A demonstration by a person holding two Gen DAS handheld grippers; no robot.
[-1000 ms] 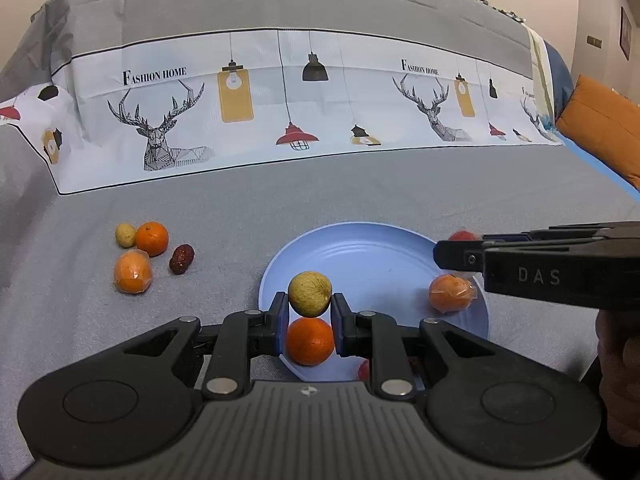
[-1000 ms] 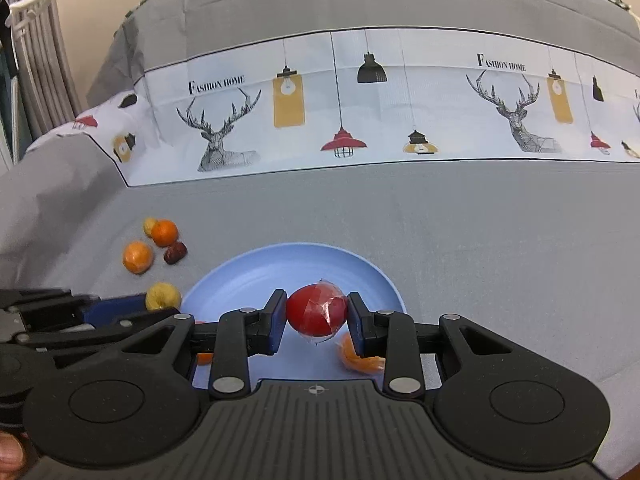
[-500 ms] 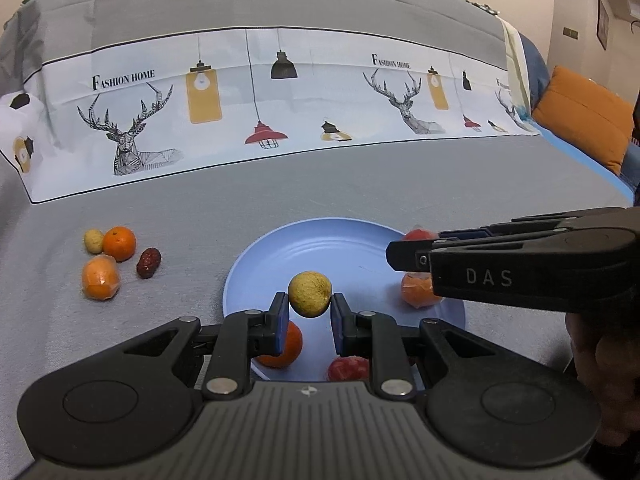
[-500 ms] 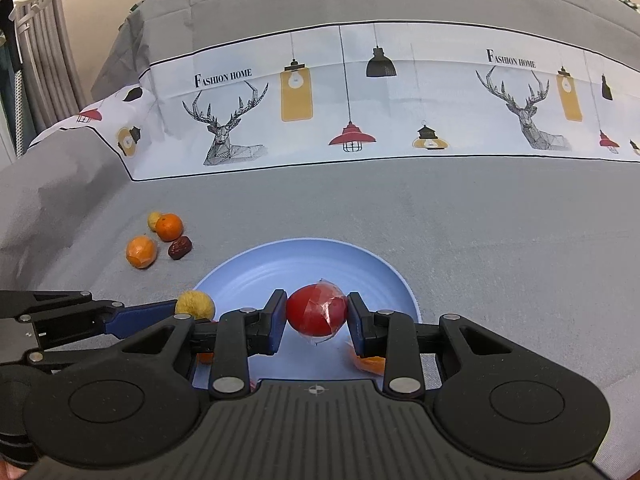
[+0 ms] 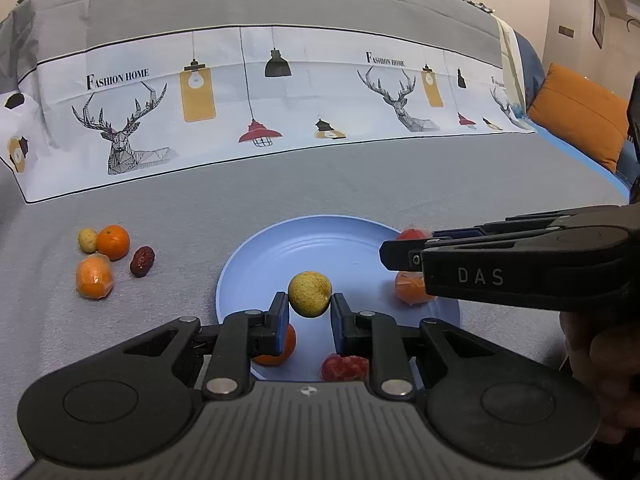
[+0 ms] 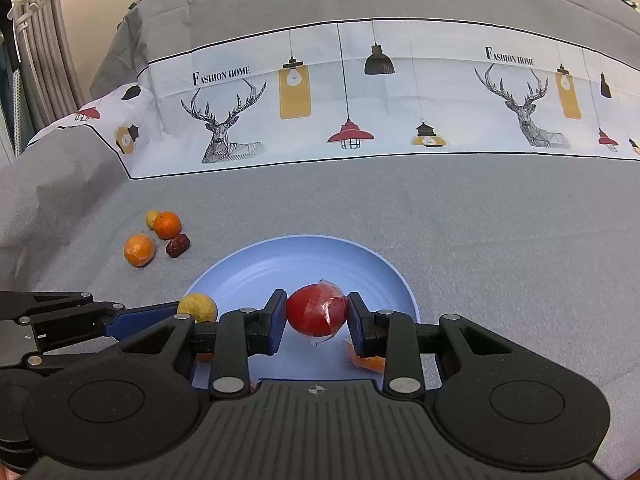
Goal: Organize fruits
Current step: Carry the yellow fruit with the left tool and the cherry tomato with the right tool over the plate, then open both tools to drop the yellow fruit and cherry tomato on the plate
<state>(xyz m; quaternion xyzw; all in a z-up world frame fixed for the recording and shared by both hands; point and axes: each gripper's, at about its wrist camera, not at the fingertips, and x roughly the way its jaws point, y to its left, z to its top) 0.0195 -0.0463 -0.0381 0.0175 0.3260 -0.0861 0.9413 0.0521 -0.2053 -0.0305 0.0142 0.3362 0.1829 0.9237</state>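
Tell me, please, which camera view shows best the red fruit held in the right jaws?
The right wrist view. There the red fruit, in clear wrap, sits fully visible between the right gripper jaws, above the blue plate. In the left wrist view, only its top shows behind that gripper's side.

The left gripper's fingers [image 5: 280, 320] are covering most of an orange [image 5: 289, 345]; the right gripper's body is hiding part of a wrapped orange fruit [image 6: 370, 361].

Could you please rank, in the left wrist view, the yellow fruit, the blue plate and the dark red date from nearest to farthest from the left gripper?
1. Yellow fruit, between the left gripper pads.
2. Blue plate, just beyond.
3. Dark red date, far left on the cloth.
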